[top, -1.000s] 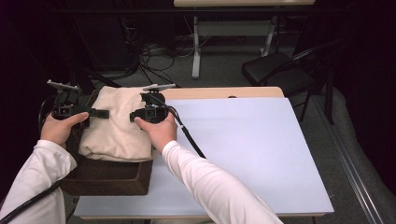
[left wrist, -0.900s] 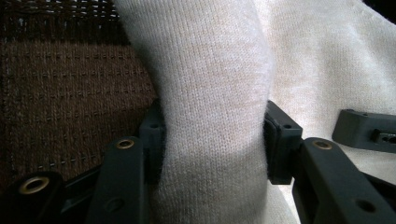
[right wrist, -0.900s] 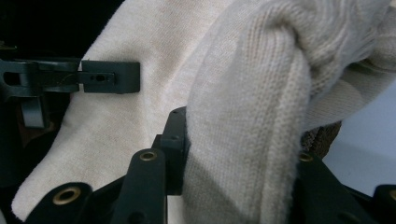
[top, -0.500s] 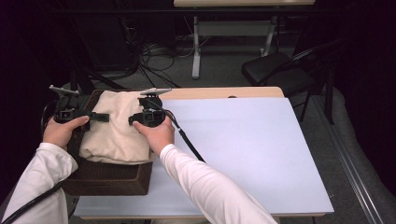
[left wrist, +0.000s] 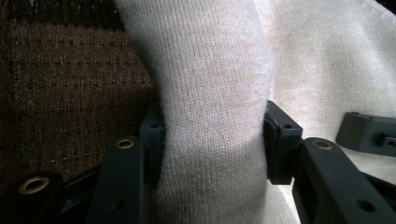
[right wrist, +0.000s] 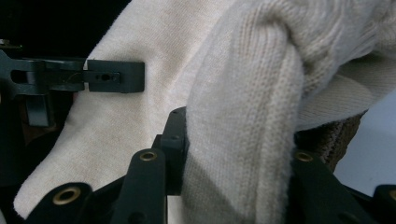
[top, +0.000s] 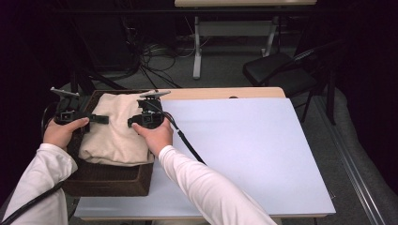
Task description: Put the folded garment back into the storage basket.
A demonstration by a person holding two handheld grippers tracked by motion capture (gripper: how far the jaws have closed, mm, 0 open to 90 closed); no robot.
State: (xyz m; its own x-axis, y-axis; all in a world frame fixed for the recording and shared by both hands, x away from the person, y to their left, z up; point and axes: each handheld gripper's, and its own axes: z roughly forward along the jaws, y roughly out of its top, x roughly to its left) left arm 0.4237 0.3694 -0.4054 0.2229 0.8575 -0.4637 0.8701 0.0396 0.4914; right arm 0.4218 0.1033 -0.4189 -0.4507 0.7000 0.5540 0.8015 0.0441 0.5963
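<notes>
A cream knitted sweater point(top: 115, 131) lies bunched on top of a brown woven basket point(top: 108, 180) at the table's left end. My left gripper point(top: 101, 119) reaches in from the sweater's left side, shut on a thick fold of the knit point(left wrist: 212, 140). My right gripper point(top: 133, 123) sits at the sweater's right edge and is shut on another rolled fold point(right wrist: 238, 144). In the right gripper view the left gripper point(right wrist: 112, 76) lies across the cloth farther off. One jaw of the right gripper point(left wrist: 369, 133) shows at the right edge of the left gripper view.
The white tabletop point(top: 244, 154) stretches to the right of the basket, with a wooden strip point(top: 220, 93) along its far edge. A black folding chair point(top: 277, 70) and floor cables point(top: 155, 61) lie beyond the table. A cable point(top: 187, 145) trails from the right gripper.
</notes>
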